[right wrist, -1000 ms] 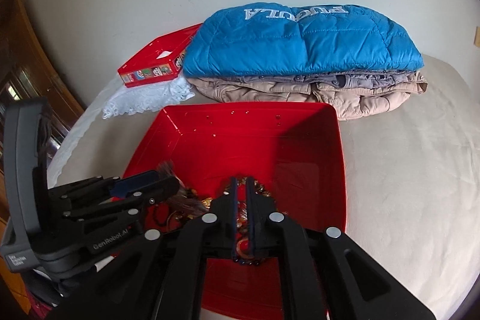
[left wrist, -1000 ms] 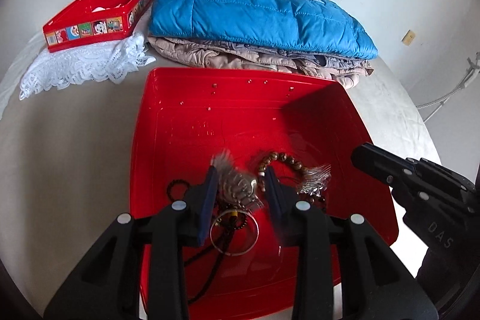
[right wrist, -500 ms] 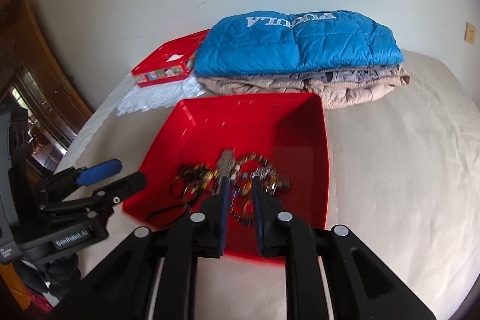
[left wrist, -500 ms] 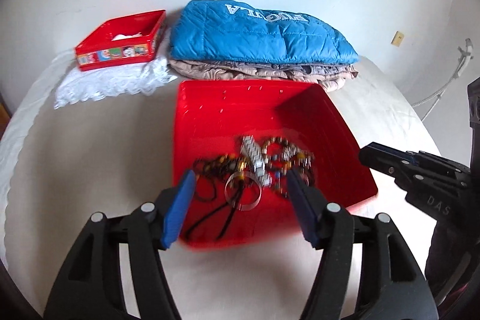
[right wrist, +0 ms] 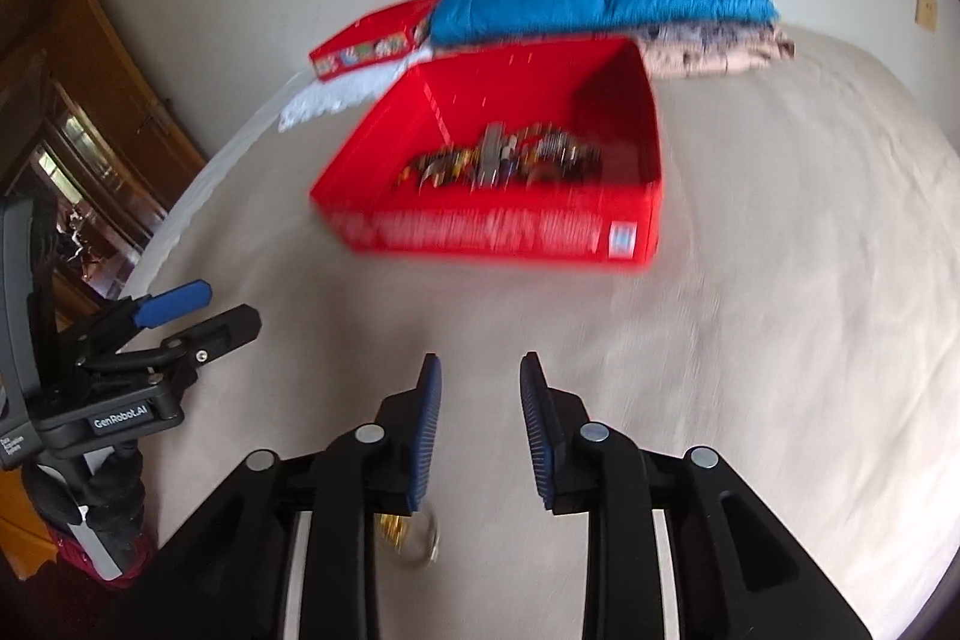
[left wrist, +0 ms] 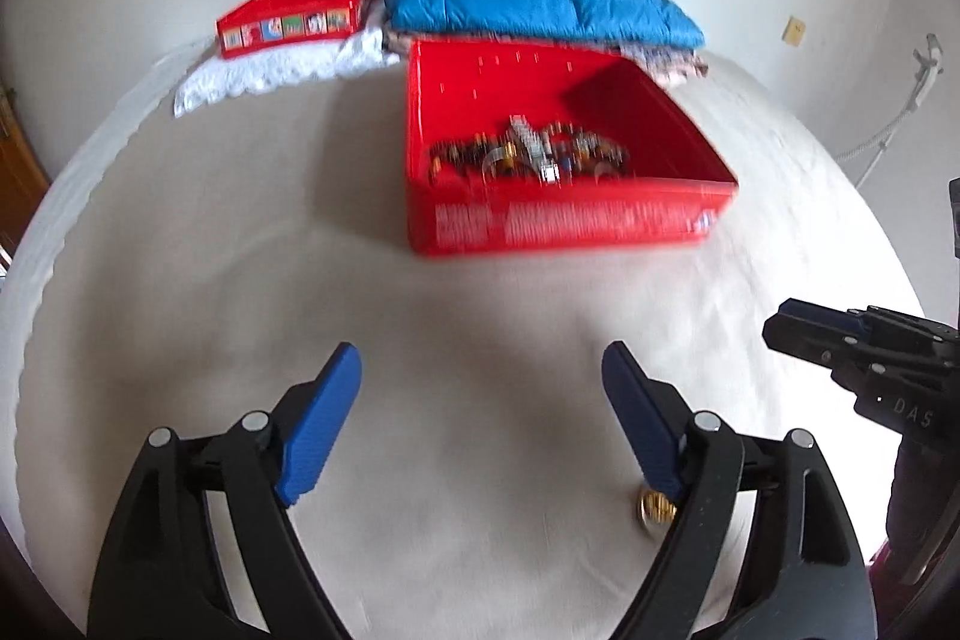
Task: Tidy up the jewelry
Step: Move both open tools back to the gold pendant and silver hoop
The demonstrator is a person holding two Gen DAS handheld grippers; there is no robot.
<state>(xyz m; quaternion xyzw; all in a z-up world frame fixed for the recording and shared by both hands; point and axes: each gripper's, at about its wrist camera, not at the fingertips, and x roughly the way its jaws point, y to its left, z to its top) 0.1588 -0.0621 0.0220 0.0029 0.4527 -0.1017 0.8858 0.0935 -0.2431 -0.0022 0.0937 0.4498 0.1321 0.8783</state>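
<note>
The left hand-held gripper [left wrist: 482,376] is held with its blue pads wide apart and nothing between them, above the cream bedspread [left wrist: 240,280], and the right hand-held gripper [right wrist: 480,388] is likewise parted and holds nothing. The tangled jewelry [left wrist: 528,152] is heaped in the large red box [left wrist: 564,223], well ahead of both grippers. A small gold-coloured ring-like piece [left wrist: 655,509] is seen blurred on the bedspread just beside the left gripper's right finger, and a folded blue quilted jacket [left wrist: 540,4] and a smaller red box [left wrist: 294,17] on white lace [left wrist: 270,70] are placed behind.
</note>
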